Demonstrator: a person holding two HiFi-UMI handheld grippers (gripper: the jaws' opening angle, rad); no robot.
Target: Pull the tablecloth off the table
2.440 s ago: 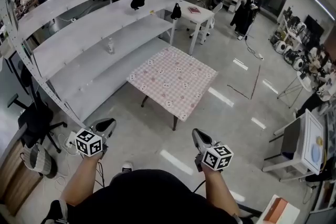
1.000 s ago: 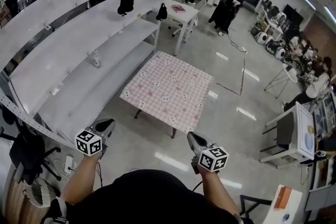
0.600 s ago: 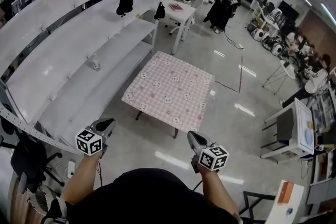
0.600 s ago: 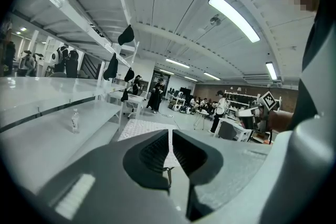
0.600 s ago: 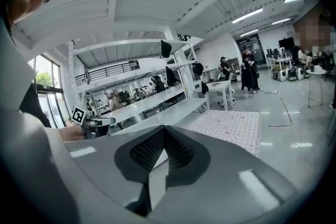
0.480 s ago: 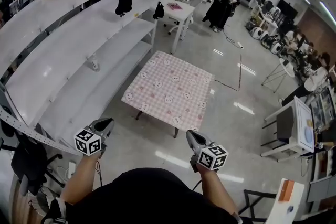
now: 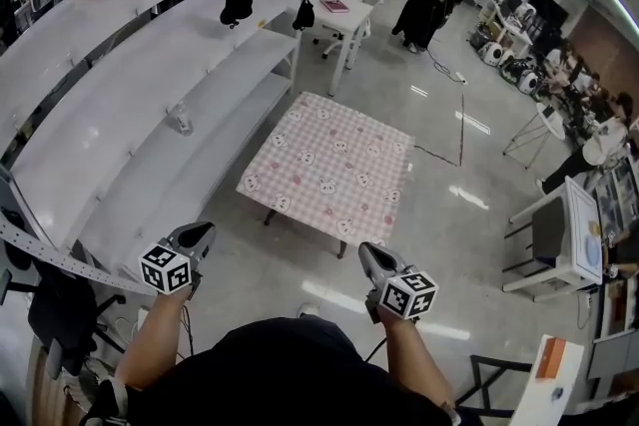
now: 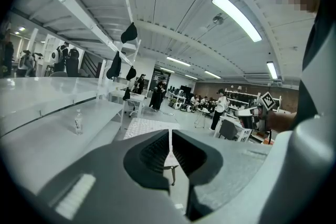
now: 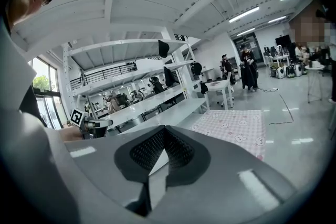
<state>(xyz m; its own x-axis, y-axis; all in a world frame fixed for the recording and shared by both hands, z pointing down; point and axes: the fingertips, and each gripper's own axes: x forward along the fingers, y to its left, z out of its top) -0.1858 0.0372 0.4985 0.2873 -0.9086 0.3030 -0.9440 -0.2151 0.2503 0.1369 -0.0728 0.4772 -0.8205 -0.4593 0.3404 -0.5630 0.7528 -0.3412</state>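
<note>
The left gripper point(image 7: 200, 233) and the right gripper point(image 7: 366, 253) are held low, close to the person. Each is closed fully, and nothing is held between the jaws. Well ahead, apart from both, the tablecloth point(image 7: 329, 170) is spread flat over the surface point(image 7: 342, 246), beside white shelves point(image 7: 150, 105).

Pink checked tablecloth point(image 7: 329, 170) dotted with white animal faces; white shelves point(image 7: 140, 65)

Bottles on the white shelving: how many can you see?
1: a clear bottle standing on a lower shelf, left of the checked tablecloth. Others may be hidden farther along.
</note>
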